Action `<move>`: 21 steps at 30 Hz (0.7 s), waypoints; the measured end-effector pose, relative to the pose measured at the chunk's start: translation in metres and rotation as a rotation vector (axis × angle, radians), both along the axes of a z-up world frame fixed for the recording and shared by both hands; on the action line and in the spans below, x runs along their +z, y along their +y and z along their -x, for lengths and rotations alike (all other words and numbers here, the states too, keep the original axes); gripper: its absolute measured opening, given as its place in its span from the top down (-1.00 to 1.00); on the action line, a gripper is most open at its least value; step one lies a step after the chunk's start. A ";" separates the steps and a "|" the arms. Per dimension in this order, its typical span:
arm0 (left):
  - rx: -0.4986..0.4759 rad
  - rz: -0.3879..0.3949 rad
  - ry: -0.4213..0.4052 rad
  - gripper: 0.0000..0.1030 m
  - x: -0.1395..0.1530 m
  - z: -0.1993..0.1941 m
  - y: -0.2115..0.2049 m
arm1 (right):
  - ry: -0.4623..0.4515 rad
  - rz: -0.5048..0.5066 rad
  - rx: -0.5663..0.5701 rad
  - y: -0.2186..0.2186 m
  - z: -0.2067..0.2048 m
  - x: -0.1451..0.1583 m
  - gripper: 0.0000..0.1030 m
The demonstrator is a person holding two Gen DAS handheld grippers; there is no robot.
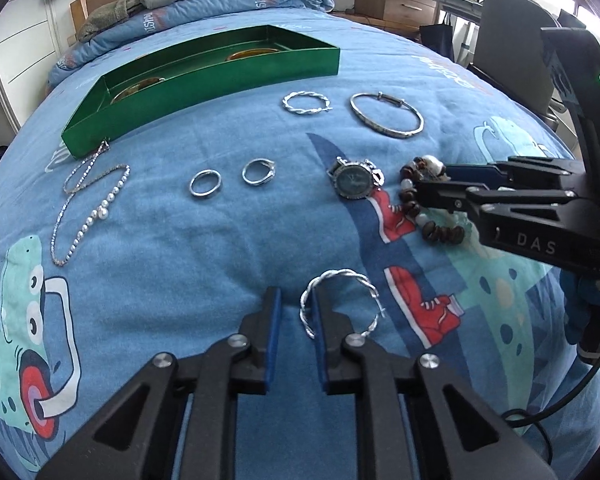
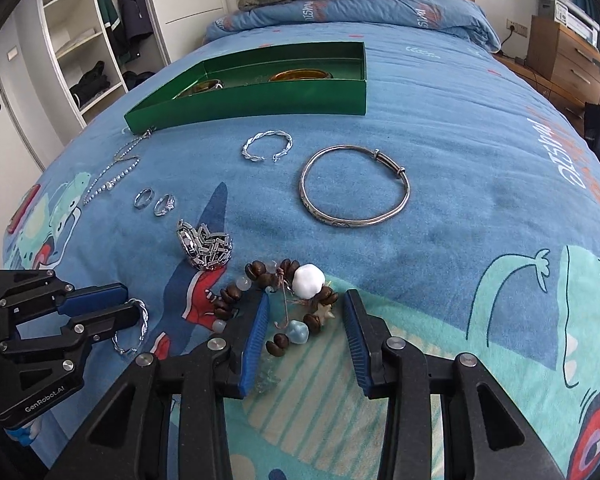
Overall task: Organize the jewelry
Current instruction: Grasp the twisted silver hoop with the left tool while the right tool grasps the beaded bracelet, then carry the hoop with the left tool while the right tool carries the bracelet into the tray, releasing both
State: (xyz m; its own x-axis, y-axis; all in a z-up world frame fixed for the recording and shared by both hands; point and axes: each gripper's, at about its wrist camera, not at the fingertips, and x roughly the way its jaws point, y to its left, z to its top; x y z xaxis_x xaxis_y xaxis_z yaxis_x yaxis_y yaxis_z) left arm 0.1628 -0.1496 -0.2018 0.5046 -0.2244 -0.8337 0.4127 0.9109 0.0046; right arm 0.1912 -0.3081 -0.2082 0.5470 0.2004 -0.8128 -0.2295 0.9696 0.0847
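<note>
You face a blue bedspread (image 2: 460, 152) printed with teal cartoon dinosaurs and red sneakers, where silver jewellery lies just beside a glossy green box (image 2: 260, 98).

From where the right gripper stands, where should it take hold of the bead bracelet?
Grip the strand beside the white bead on the bead bracelet, coming from above. It lies flat in a loose loop on the bedspread; the right gripper already straddles that side.

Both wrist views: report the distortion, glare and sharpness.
Left wrist view: strong fisheye bowing, the green box curves like a boat, dark vignette at the corners; jewelry is sharp, window at upper right blown out. Right wrist view: same barrel bulge of the bed; even daylight, soft shadows, sheen on the box wall, beaded bracelet crisp.
</note>
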 end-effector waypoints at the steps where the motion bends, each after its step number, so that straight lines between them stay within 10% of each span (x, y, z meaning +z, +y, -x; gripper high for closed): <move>1: 0.002 -0.008 -0.004 0.74 0.000 0.000 -0.002 | -0.005 0.020 -0.003 0.001 0.000 0.000 0.52; 21: 0.021 -0.067 -0.087 0.91 0.044 0.034 -0.015 | -0.138 -0.055 -0.149 -0.035 0.074 0.046 0.79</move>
